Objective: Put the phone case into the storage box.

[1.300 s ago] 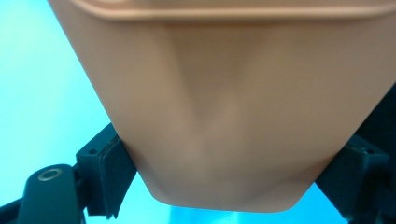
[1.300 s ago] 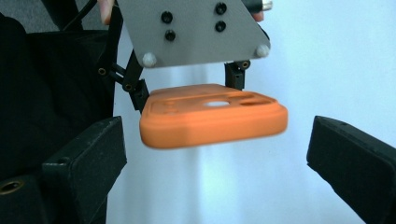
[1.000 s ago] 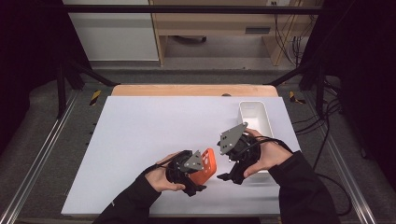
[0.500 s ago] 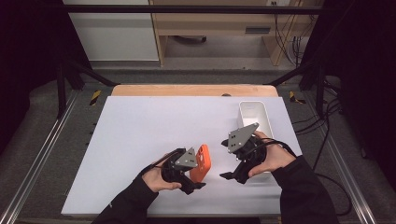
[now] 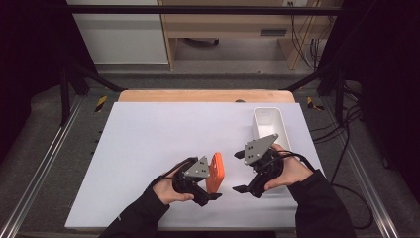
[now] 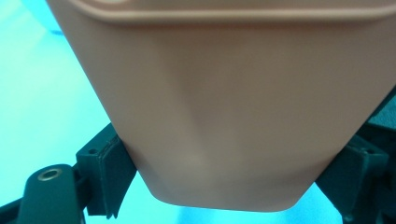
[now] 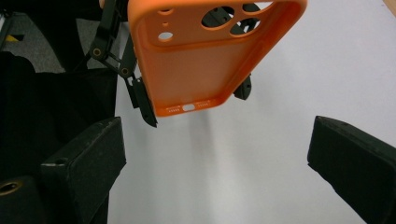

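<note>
1. Overhead, a person sits at a white table (image 5: pixel 148 134) with a two-jaw gripper in each hand.
2. An orange phone case (image 5: pixel 215 172) is held up off the table near its front edge, between the two hands, standing on its long edge.
3. Its hollow inner side faces the right gripper (image 5: pixel 238 171); that gripper's own view shows the camera cut-outs and the port slot at the near end of the case (image 7: pixel 205 56). This placing probably lets the free gripper reach the case while the other steadies it.
4. Left gripper (image 5: pixel 214 193): its jaws are spread wide and clamp the case across its width. Its own view shows the smooth back of the case (image 6: pixel 224 102) wedged between the pads (image 6: pixel 112 163), one pressing on each side edge.
5. Right gripper: its jaws stand apart and hold nothing, with bare table between the pads (image 7: pixel 88 158) and the case a little ahead of them.
6. Whether the case's lower edge brushes the table is hard to judge from above.
7. A white bin (image 5: pixel 286 130) stands behind the right hand.
</note>
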A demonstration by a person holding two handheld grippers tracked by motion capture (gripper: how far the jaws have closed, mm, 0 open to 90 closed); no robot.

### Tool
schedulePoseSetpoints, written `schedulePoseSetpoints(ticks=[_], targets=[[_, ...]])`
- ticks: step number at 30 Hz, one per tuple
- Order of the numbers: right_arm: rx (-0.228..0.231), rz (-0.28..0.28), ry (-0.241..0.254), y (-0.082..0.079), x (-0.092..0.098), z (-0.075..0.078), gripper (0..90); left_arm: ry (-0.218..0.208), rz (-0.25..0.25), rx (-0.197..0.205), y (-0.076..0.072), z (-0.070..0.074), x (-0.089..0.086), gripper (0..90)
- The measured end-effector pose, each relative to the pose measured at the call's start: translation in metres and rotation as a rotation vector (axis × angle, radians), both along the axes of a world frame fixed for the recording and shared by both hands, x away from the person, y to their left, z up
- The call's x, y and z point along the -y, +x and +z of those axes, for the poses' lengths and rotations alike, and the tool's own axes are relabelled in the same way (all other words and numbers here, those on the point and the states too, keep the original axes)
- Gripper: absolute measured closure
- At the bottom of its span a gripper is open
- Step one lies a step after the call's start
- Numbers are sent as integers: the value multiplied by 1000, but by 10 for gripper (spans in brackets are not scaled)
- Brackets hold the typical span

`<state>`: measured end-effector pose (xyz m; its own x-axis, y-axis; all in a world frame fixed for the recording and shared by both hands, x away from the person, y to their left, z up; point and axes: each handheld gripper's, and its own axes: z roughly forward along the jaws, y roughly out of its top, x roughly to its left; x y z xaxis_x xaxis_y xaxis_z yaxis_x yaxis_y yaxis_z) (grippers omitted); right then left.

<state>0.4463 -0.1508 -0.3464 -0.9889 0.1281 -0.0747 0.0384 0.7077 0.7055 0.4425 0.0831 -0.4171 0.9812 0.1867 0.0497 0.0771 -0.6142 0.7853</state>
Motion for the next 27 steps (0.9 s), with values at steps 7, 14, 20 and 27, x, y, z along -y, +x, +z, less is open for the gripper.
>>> schedulePoseSetpoints(ticks=[7,14,20,27], targets=[[-5,12,21,-2,-3,-2,49,-31,-6,-10,1,-5,1,152],[-13,16,40,-3,-6,-3,53,-40,-32,-17,1,-8,4,152],[-15,19,59,-3,-7,-4,58,-86,-35,-5,0,-5,4,152],[-24,18,69,-3,-8,-4,60,-83,-39,9,0,-6,7,152]])
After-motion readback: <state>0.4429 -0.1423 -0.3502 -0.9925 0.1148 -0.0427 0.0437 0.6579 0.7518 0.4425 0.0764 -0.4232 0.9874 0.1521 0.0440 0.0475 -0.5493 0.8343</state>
